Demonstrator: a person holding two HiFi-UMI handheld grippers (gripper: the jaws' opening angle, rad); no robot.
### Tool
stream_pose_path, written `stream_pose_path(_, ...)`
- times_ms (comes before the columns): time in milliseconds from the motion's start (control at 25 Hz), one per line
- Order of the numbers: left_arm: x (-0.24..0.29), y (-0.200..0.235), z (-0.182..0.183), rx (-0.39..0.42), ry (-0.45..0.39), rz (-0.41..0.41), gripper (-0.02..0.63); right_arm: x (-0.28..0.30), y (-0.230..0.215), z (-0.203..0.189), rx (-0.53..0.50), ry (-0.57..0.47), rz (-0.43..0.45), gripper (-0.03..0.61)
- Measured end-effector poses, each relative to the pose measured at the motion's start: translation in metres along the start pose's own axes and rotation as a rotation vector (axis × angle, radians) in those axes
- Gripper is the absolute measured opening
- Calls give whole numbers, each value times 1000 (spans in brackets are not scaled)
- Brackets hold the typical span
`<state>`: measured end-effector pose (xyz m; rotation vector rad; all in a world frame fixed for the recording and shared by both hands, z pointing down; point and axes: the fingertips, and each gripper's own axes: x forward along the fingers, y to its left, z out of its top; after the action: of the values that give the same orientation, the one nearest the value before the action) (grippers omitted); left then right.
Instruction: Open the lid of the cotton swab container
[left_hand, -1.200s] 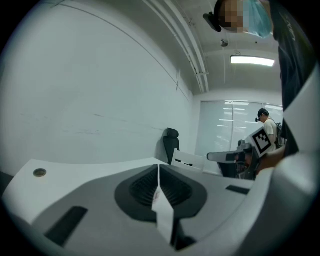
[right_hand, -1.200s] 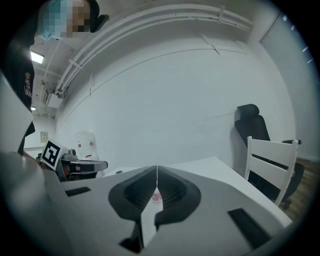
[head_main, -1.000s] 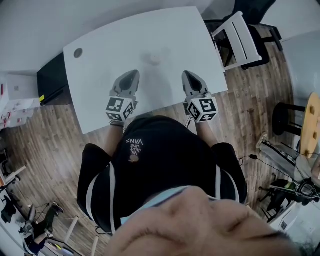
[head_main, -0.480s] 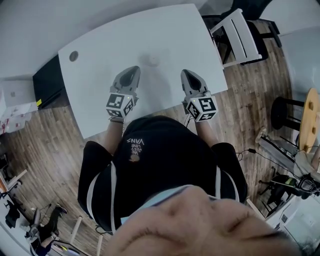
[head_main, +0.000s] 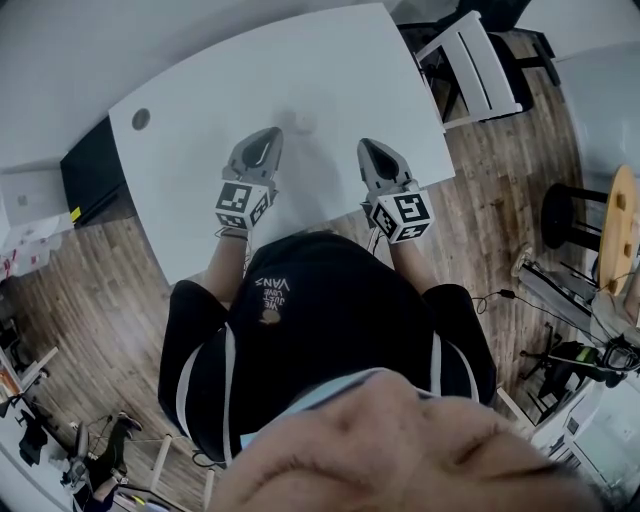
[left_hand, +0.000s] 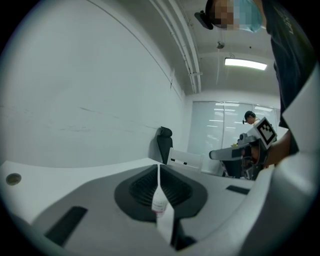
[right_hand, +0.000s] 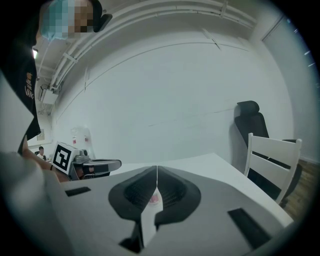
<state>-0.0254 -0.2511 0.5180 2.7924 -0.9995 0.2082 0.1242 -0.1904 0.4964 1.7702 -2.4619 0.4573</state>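
Note:
The cotton swab container (head_main: 303, 122) is a small pale, see-through tub on the white table (head_main: 330, 60), ahead of and between both grippers, and nothing touches it. My left gripper (head_main: 268, 135) points toward it from the lower left with its jaws shut and empty. My right gripper (head_main: 367, 148) points up from the lower right, also shut and empty. In the left gripper view the closed jaws (left_hand: 159, 172) leave a slit, and a small white thing with a pink label (left_hand: 159, 204) shows through it. The right gripper view shows the same past its closed jaws (right_hand: 157, 175).
A white chair (head_main: 475, 70) stands at the table's right end with a black office chair (right_hand: 250, 125) behind it. A cable hole (head_main: 140, 118) sits near the table's left corner, and a dark cabinet (head_main: 85, 170) stands below that. A stool (head_main: 570, 225) is on the wooden floor at right.
My left gripper has slid a little farther onto the table, closer to the container. The right gripper has kept its place. Both stay shut.

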Motion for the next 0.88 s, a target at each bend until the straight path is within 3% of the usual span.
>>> stream_pose_path(400, 18, -1, -15, 39, 23, -50, 21, 5, 0, -5, 0, 24, 6, 12)
stream_pose_path(880, 33, -5, -57, 38, 122, -88, 21, 9, 0, -13, 8, 44, 7, 12)
